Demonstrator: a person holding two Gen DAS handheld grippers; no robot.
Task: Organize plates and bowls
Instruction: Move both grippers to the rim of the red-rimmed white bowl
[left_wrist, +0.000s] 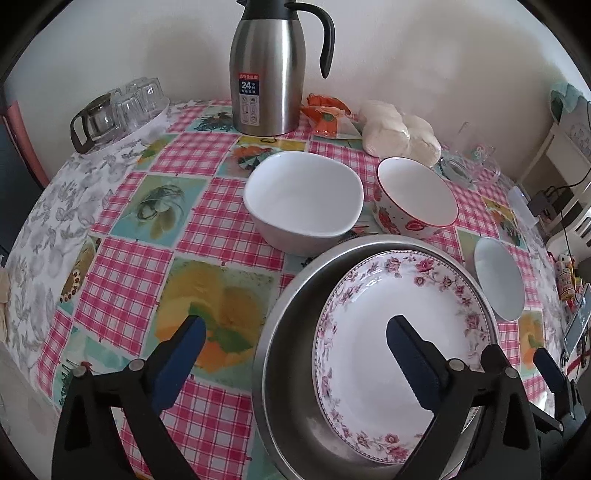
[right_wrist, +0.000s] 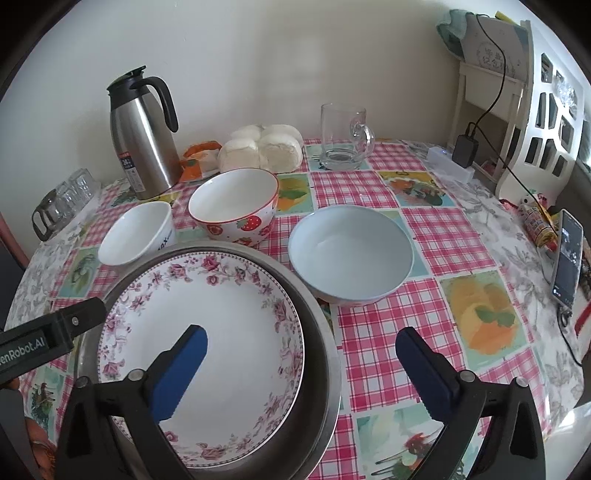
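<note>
On the checked oilcloth table (right_wrist: 424, 221), the floral plate (right_wrist: 221, 332) already lies nested in the steel basin (right_wrist: 325, 350), with three bowls (right_wrist: 351, 254) loose beyond, so both the left gripper (left_wrist: 295, 354) and right gripper (right_wrist: 301, 362) hover over it, jaws spread apart and empty, seemingly ready to stack next.

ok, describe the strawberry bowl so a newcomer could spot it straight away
Start at the steel thermos jug by the wall on the checked tablecloth. In the right wrist view, the strawberry bowl stands in front of it to the right, just past the steel basin with the floral plate. Unlike the plain white bowl and pale bowl flanking it, it has a red rim and strawberries.
</note>
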